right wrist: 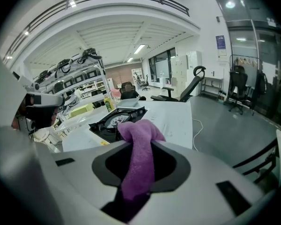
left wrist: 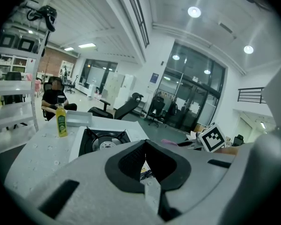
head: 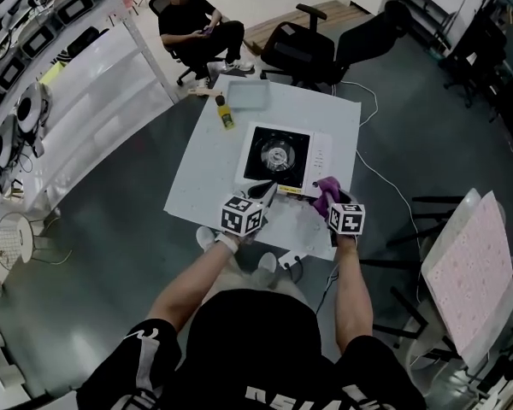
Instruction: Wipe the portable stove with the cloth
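Head view: portable stove point(head: 278, 156) sits mid-table point(head: 207, 173), black burner well toward 9 o'clock, white control strip toward 3. A bottle point(head: 226, 114) and a tray point(head: 246, 95) stand beyond it, at about 11 o'clock. The left gripper point(head: 270, 190) hovers at the stove's 6 o'clock edge. The right gripper point(head: 327, 198) is at its 4 o'clock corner, with the purple cloth point(head: 327, 185) bunched at its tip. Left gripper view: the jaws are drawn together with nothing between them, and the stove lies ahead at 11 o'clock. Right gripper view: the jaws pinch the cloth, a soft fold flopping over the tips and the rest trailing back between them. Judgement: the cloth is light, limp and slightly grippy, so it should wipe better as a held wad than by a loose corner. The stove looks rigid but light enough to skid, so the empty gripper could brace its near rim.
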